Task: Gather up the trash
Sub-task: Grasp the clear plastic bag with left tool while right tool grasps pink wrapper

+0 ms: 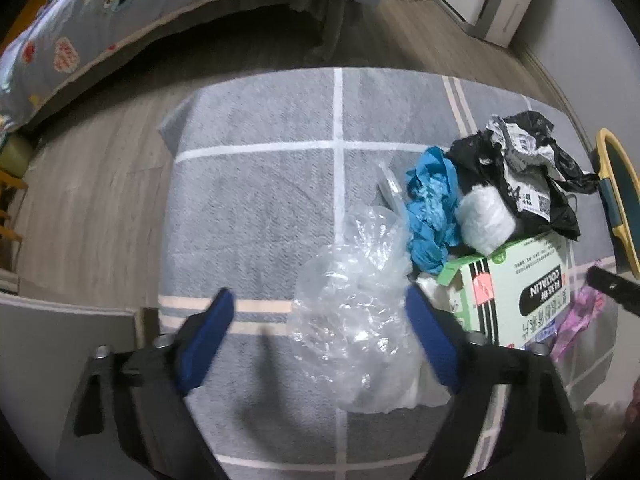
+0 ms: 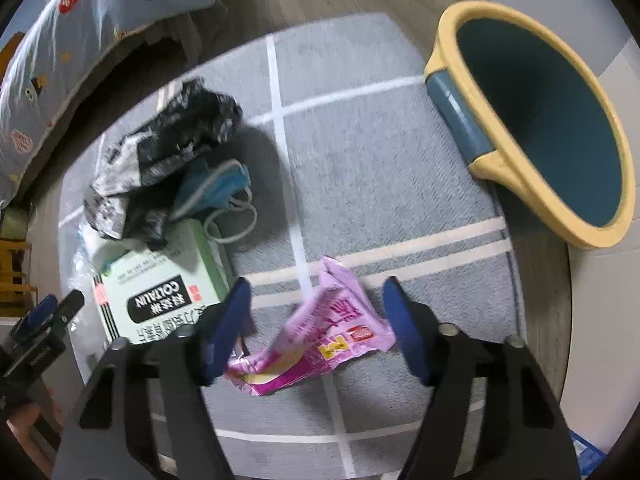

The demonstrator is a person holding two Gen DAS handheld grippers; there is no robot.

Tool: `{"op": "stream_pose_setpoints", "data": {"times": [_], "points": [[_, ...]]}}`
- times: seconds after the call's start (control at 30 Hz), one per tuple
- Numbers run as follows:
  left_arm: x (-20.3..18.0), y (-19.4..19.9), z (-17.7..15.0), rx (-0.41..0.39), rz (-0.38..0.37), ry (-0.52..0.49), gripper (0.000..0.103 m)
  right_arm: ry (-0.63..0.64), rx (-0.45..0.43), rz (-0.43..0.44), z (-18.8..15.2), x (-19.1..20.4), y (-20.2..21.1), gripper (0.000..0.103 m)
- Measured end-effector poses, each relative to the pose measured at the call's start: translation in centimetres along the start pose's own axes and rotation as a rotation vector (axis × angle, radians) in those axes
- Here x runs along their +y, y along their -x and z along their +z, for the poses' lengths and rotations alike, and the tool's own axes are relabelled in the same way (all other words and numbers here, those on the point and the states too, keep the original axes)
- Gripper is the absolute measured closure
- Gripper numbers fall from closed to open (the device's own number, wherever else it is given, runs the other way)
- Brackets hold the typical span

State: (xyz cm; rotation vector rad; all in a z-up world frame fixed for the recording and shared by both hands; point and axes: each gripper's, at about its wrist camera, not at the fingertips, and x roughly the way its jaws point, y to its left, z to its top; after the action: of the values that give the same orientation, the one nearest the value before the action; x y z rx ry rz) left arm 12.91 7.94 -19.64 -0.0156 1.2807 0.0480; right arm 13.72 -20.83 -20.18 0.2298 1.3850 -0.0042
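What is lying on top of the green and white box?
On the box rest a crumpled black bag, a white wad and blue crumpled material. Anything beneath the bag is covered.

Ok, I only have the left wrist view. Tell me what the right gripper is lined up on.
Observer: The right gripper is open around a pink wrapper on the rug.
Operator: Describe the bin; I only see a sliver.
Observer: The teal bin with a yellow rim lies tipped, its mouth facing the rug.
Operator: Check behind the black bag.
Observer: A blue face mask with white ear loops lies beside the black bag, against the green box.
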Motion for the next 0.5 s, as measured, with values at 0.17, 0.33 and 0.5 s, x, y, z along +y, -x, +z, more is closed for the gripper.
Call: {"op": "stream_pose_setpoints", "data": {"times": [0.17,0.33,0.5], "points": [[-0.4,-0.4,0.0,0.019,-0.021,-0.011,0.034,0.040,0.038,-0.036,-0.2,0.3,-1.1,0.058],[-0.8,-0.6,0.0,0.036,-0.032,-0.027,0.051,0.067,0.040,-0.032,-0.3,0.6,-1.1,0.077],[-1.4,-0.3,0.1,0.026,-0.052,-0.043,0.072,0.086,-0.001,-0.022,-0.1,1.1,-0.2,0.082]]}}
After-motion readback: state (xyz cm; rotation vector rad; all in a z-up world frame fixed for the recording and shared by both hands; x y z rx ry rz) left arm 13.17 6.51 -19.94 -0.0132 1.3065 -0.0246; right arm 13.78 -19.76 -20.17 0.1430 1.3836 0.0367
